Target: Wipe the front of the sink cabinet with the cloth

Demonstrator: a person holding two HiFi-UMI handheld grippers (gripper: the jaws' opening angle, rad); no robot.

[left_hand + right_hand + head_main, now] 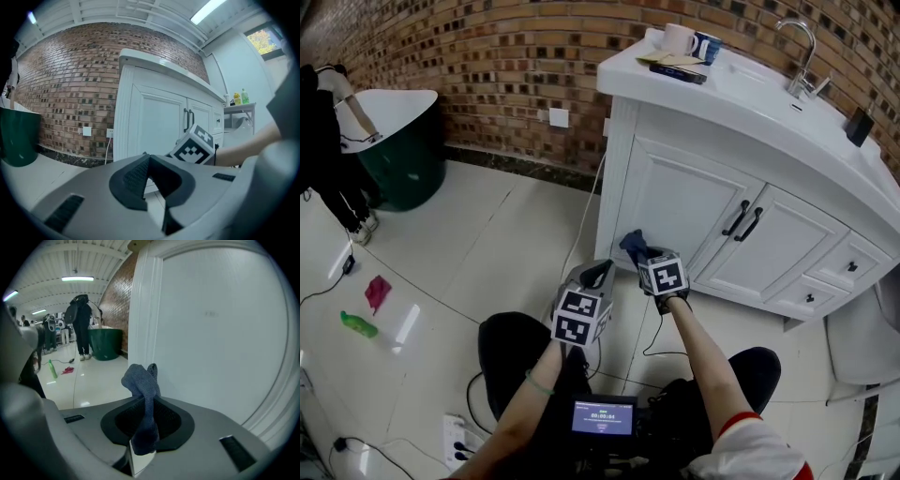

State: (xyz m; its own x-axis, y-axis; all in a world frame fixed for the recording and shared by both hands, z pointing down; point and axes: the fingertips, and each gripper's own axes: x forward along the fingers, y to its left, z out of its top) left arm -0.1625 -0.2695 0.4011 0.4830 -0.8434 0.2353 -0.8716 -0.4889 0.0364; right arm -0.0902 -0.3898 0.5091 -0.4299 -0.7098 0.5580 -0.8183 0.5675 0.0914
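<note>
The white sink cabinet [712, 202] stands against the brick wall, its left door [220, 329] filling the right gripper view. My right gripper [639, 255] is shut on a dark blue cloth [634, 245], held close to the lower left corner of the cabinet front. The cloth [143, 394] sticks up bunched from the closed jaws, just short of the door panel. My left gripper [598, 276] hangs a little left and lower, shut with nothing in it, and points at the cabinet [159, 117].
A dark green tub [394, 145] stands at the far left beside a person in black [328, 150]. A green bottle [358, 324] and a pink rag [377, 292] lie on the tiled floor. Cups [680, 39] and a faucet [802, 52] sit on the countertop. A cable [581, 220] runs down by the cabinet's left side.
</note>
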